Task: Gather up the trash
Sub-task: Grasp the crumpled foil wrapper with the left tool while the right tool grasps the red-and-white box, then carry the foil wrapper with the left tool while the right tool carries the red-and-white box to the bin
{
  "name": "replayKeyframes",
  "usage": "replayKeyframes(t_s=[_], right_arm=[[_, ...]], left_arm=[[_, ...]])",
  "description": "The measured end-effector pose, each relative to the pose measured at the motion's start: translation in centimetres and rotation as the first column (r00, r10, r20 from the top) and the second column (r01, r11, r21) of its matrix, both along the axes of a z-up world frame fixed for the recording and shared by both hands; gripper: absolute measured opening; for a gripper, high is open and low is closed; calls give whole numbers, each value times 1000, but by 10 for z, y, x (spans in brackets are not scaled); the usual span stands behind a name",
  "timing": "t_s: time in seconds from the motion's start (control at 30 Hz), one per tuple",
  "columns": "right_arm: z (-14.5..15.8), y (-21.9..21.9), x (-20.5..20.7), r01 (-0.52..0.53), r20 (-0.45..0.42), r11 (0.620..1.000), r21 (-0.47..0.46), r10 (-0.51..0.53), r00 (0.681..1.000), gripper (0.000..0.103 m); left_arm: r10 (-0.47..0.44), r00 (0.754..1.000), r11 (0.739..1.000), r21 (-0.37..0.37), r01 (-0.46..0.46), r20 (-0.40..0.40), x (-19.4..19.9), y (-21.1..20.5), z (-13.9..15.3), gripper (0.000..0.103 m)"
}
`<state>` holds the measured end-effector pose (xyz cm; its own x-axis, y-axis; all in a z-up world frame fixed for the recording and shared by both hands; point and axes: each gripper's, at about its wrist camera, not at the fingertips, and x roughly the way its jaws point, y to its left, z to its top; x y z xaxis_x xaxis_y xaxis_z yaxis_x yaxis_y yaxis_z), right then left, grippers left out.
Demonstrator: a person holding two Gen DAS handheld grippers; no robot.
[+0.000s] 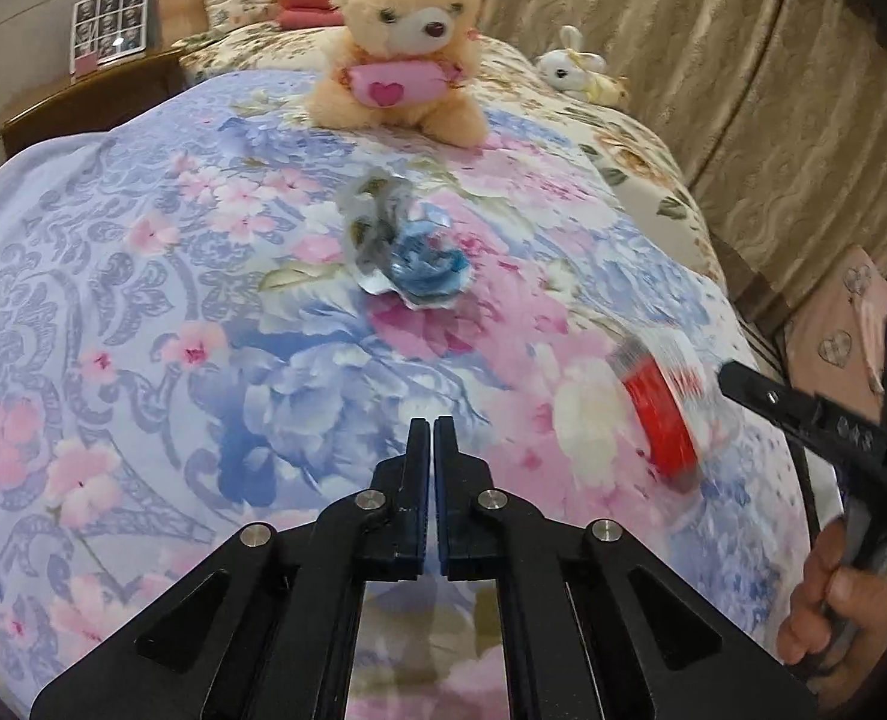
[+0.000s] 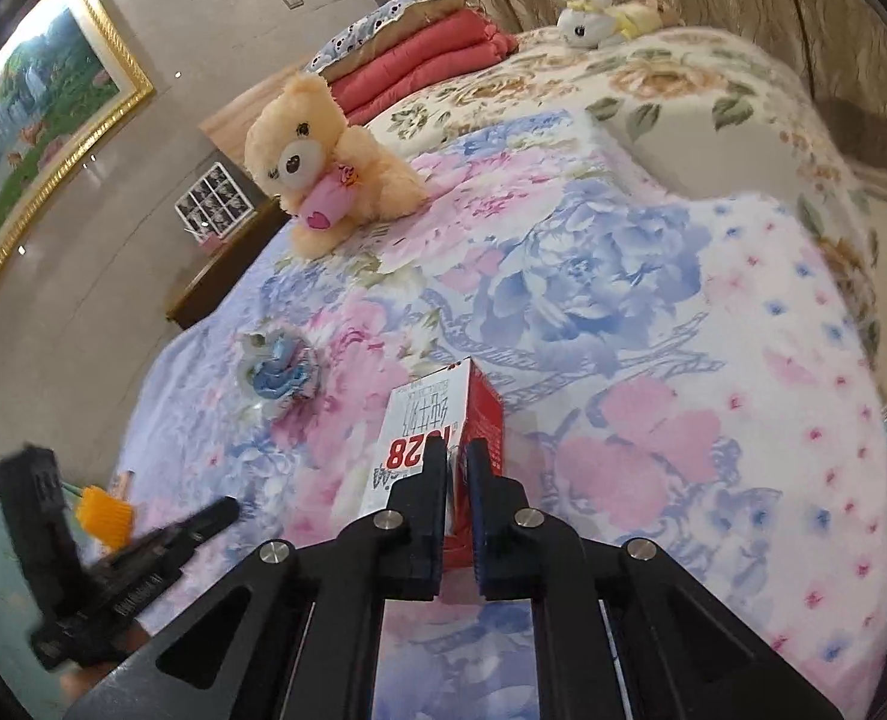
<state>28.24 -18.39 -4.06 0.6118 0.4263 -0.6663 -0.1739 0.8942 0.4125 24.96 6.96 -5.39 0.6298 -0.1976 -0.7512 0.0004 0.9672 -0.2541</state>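
Note:
A red and white milk carton is tilted just above the floral quilt, and my right gripper is shut on its near edge. In the left wrist view the same carton is blurred at the right, with the right gripper reaching in from the edge. A crumpled blue and silver wrapper lies loose on the quilt ahead of my left gripper, which is shut with nothing between its fingers. In the right wrist view the wrapper lies left of the carton, and the left gripper is low on the left.
A tan teddy bear sits on the floral quilt beyond the wrapper. A white rabbit toy lies near the curtain. Folded red bedding is stacked at the bed's head. A small orange object lies beside the bed.

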Motion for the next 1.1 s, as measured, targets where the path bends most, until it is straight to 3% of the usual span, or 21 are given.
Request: replayKeyframes(t_s=[0.03, 0.07, 0.1, 0.17, 0.27, 0.47, 0.53, 0.6, 0.7, 1.1], right_arm=[[0, 1, -1, 6, 9, 1000, -7, -6, 1000, 18], [-1, 4, -1, 7, 5, 1000, -12, -7, 1000, 34], [-2, 6, -2, -2, 2, 1000, -10, 2, 1000, 57], [-5, 13, -6, -15, 13, 999, -38, 15, 1000, 72], [-12, 26, -9, -25, 37, 991, -133, 30, 999, 72], [-29, 32, 1, -25, 3, 982, -189, 26, 1000, 70], [-29, 32, 3, -12, 8, 980, -199, 14, 1000, 68], [-30, 33, 4, -6, 7, 978, -209, 7, 1000, 53], [-29, 34, 2, -2, 16, 978, -209, 6, 1000, 52], [-20, 9, -34, -31, 5, 998, -62, 31, 1000, 52]], left_arm=[[1, 1000, 1000, -7, -1, -1, 5, 2, 0, 16], [9, 1000, 1000, -8, -9, 2, 11, 3, 0, 41], [26, 1000, 1000, 4, -26, 1, 17, 5, 1, 68], [42, 999, 999, 19, -43, 19, 30, 5, 1, 74], [58, 998, 997, 60, -58, -1, 57, 3, -4, 79], [93, 995, 989, 119, -89, -23, 97, 0, -19, 78], [56, 998, 993, 108, -55, -8, 101, -4, -18, 57], [41, 999, 991, 130, -40, -4, 102, -7, -19, 36], [15, 1000, 994, 107, -16, 14, 95, -5, -17, 20], [-90, 995, 996, -10, 90, 31, -1, -10, -1, 15]])
